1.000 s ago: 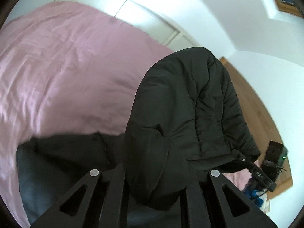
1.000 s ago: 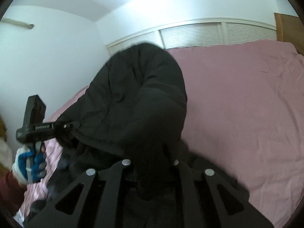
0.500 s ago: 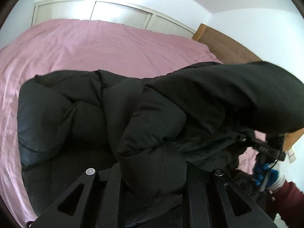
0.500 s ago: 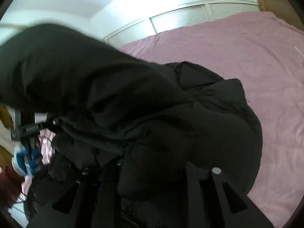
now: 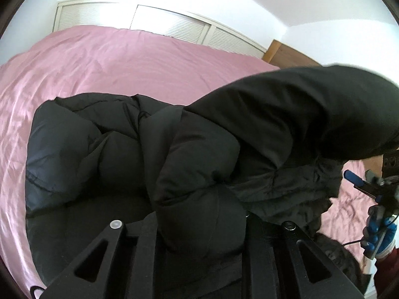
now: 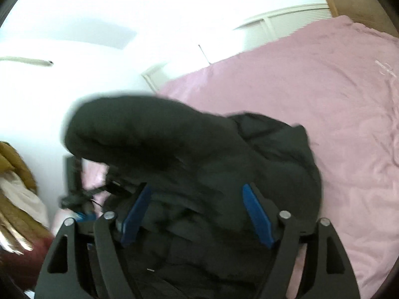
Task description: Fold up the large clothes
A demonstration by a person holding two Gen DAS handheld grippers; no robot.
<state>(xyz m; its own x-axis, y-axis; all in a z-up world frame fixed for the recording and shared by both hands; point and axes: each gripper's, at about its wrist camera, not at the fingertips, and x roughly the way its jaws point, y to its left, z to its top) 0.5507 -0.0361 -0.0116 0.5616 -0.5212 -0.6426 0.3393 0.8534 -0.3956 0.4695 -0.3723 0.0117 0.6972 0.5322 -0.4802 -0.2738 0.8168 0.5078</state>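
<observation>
My left gripper [image 5: 199, 224] is clamped on a thick puffy fold of the black jacket [image 5: 104, 164], the padding bulging up between my two fingers. The jacket lies bunched on the pink bedspread [image 5: 124, 67], its quilted body spread out to the left of my grip and one sleeve [image 5: 311, 114] stretching across to the upper right, lifted clear of the bed.

My right gripper [image 6: 197, 211] stands wide apart, both blue pads [image 6: 256, 216] showing, with nothing pinched between them. It hangs just above the jacket [image 6: 274, 169], whose dark bulk fills the space below and ahead of the fingers. The sleeve [image 6: 129, 127] reaches up and to the left in this view, blurred. The bedspread [image 6: 324, 94] runs off to the right and behind.

From my left camera I see the right gripper [image 5: 366, 186] at the right edge, just under the sleeve's end, held by a blue-gloved hand [image 5: 379, 229]. White louvred doors [image 5: 174, 27] stand behind the bed, with a wooden panel [image 5: 286, 54] to their right.
</observation>
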